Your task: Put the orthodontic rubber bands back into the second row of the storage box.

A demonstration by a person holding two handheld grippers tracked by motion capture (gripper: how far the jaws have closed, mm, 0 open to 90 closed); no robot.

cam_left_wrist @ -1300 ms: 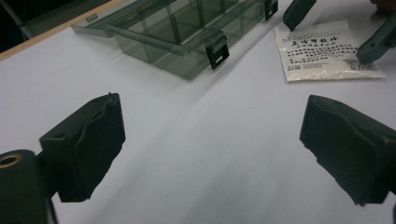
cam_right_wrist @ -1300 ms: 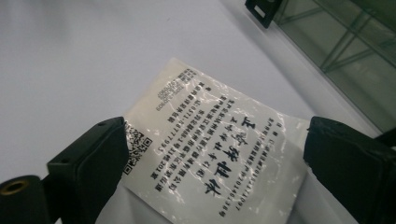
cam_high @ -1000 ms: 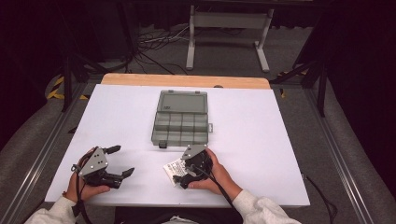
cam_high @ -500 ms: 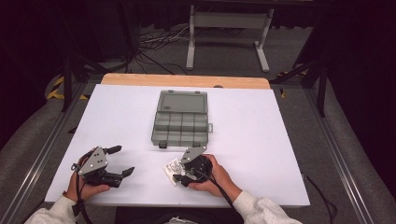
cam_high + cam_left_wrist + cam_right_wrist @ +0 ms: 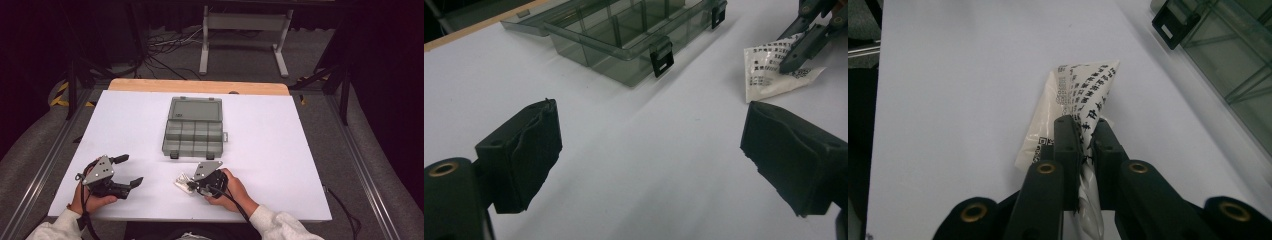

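Lying pinched between right hand-held gripper (image 5: pixel 1087 131) jaws: packet (image 5: pixel 1079 95)

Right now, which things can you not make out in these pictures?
- Contents of the white packet: right gripper view, its printed wrapper hides them; the right hand-held gripper covers its lower part.
- Packet print: high view, too small to read.
- Organizer box compartments: high view, too small to tell if anything lies inside.

Your white counter (image 5: pixel 280 150) has a bare wooden strip (image 5: pixel 200 86) along its far edge. Beyond it you see grey carpet (image 5: pixel 240 55), a pale metal stand (image 5: pixel 242 22), tangled cables (image 5: pixel 165 42) and a dark backdrop.
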